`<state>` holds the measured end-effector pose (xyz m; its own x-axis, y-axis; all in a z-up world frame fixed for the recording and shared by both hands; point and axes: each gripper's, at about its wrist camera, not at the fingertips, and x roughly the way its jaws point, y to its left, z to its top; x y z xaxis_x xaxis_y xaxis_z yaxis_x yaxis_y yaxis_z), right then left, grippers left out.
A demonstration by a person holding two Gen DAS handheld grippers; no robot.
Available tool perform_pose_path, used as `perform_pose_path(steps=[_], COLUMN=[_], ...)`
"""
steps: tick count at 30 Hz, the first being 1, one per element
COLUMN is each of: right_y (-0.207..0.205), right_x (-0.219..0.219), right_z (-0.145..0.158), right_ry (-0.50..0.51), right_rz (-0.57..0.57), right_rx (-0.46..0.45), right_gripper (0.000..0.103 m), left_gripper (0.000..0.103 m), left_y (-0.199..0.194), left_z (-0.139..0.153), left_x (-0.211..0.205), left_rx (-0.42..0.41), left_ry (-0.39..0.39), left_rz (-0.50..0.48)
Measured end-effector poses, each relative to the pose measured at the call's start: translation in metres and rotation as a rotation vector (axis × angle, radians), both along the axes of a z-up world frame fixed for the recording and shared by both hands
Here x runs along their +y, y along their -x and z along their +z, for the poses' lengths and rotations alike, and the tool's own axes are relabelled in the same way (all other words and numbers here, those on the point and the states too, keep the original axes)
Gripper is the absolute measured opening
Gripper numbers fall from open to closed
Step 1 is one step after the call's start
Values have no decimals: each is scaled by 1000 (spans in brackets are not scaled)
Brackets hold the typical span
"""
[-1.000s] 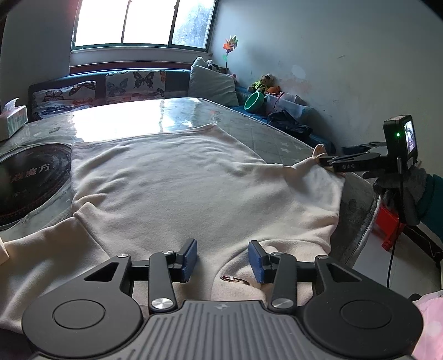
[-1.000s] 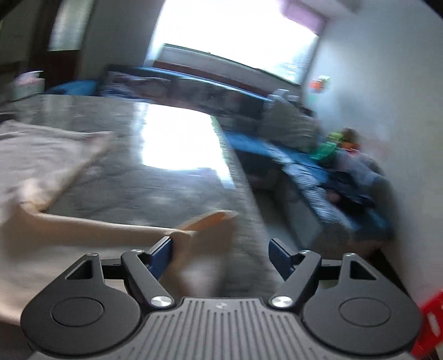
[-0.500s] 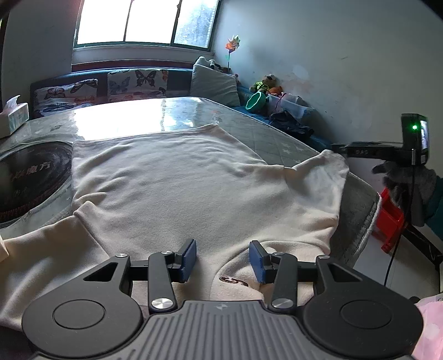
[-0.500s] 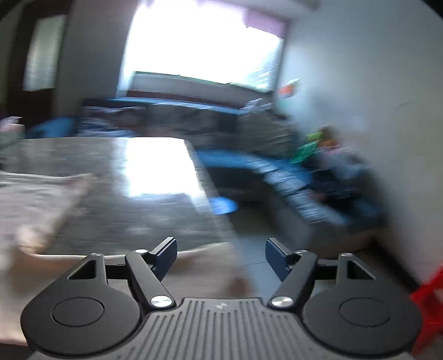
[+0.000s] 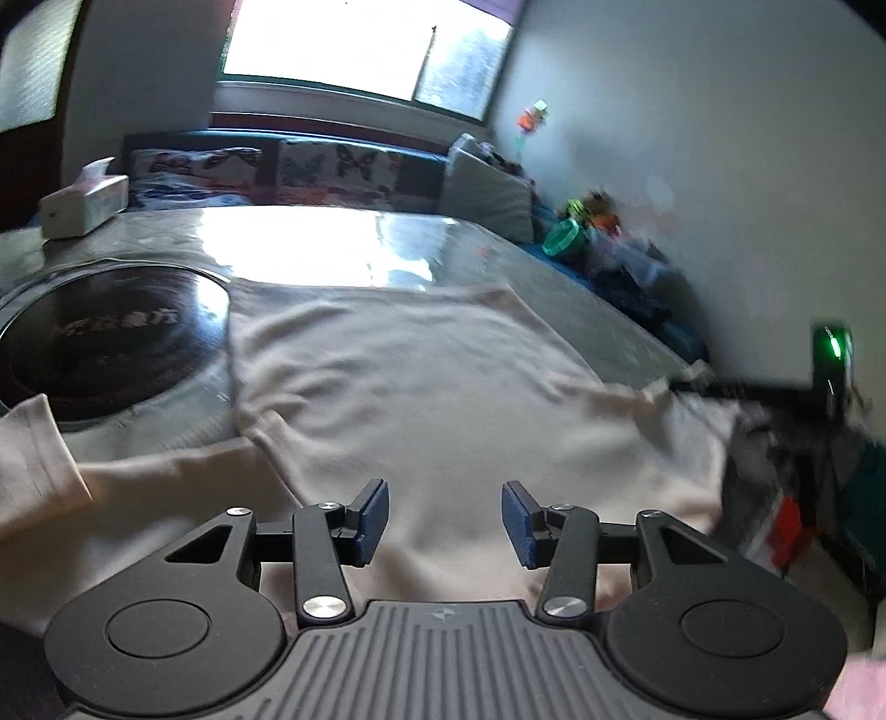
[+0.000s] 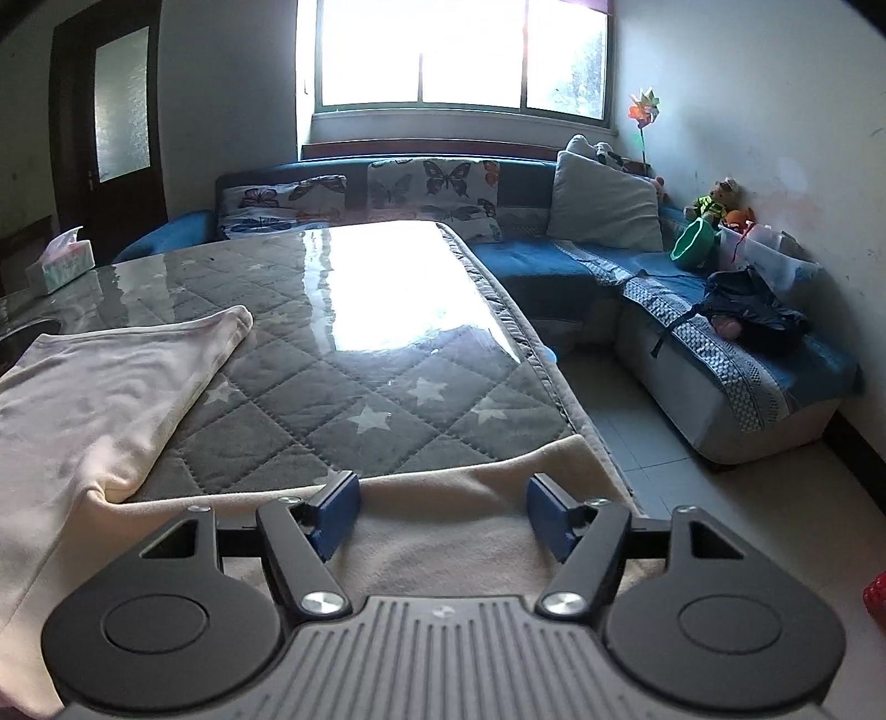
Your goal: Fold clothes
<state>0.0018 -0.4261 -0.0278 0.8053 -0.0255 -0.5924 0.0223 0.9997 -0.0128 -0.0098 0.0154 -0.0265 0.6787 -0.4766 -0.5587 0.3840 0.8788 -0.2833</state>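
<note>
A quilted grey counter [image 6: 343, 382] with white stars stretches ahead under glare from the window [image 6: 454, 52]. A tissue box [image 6: 60, 267] sits at its far left. Beyond, a blue sofa [image 6: 554, 260] carries butterfly cushions [image 6: 432, 188], a grey pillow [image 6: 601, 202], a green bowl [image 6: 692, 241] and a pinwheel [image 6: 643, 111].

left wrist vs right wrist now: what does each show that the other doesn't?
Left wrist only: the dark round plate set in the table, a cuffed sleeve, and the right gripper from outside.
Right wrist only: the door and the star-quilted table cover.
Both: the cream garment, tissue box, window, green bowl. Both grippers open.
</note>
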Motion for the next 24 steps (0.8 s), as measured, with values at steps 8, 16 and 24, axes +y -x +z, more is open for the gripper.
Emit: perform_pose_path(steps=[8,16,24], right_y=[-8,-9,-9], right_x=[1,2,3], right_z=[-5,-7,-8], right_ry=[10,17,19], right_rz=[-19,-27,-30], right_rx=[7,7,8], right_gripper=[75,77,77], left_gripper=[41,41,42], left_y=[-26,-26,-29], left_z=[-8,-1,2], left_x=[31,32,39], left_rx=[58,38,9], left_ry=[68,58,84], left_rz=[185,244,263])
